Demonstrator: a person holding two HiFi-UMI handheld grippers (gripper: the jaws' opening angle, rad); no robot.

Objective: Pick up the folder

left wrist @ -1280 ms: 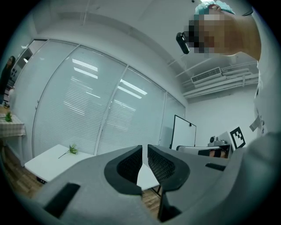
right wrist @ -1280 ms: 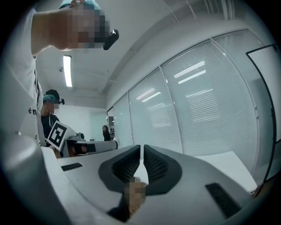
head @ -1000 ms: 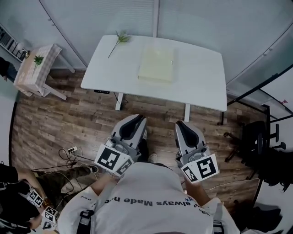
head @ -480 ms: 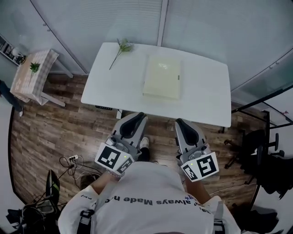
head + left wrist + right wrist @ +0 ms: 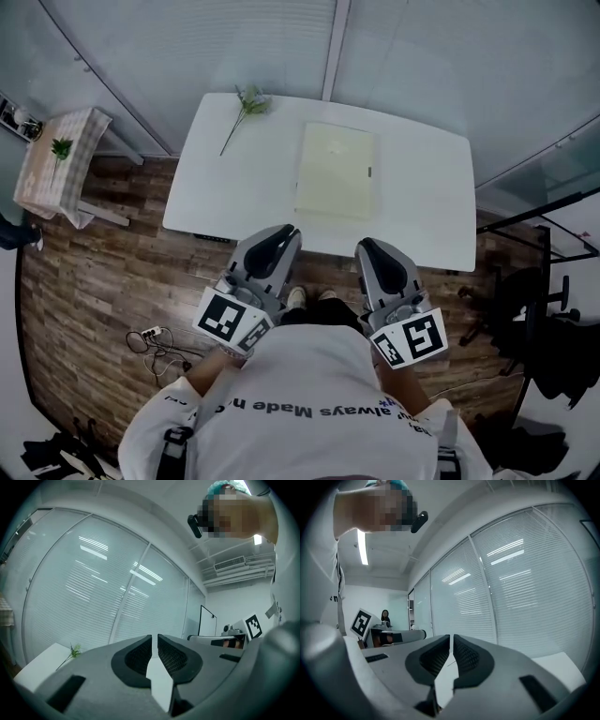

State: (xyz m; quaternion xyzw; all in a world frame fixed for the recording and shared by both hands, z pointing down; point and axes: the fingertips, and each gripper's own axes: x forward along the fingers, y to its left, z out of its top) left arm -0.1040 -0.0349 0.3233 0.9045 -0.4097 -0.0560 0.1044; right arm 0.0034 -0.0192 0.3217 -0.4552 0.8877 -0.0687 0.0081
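At far left, a small side table with a checked cloth (image 5: pixel 52 178) stands on the brown plank floor (image 5: pixel 112 272), with one corner cut off by the frame edge. A tangle of dark cables (image 5: pixel 155 339) lies nearer the person. The white rectangular tabletop (image 5: pixel 234 187) carries a thin green plant sprig (image 5: pixel 246 101) at its far left corner. The grey left tool (image 5: pixel 281 234) is held level. Its tip overlaps the tabletop's near edge in the head view, and its jaws are pressed together on nothing. The pale yellow flat folder (image 5: pixel 336 171) lies on the tabletop's middle, apart from both tools. Each tool's own view is filled by its grey body, which hides the folder. The grey right tool (image 5: pixel 367 248) is likewise closed and empty. At far right, a black office chair (image 5: pixel 534 300) is dim and hard to make out.
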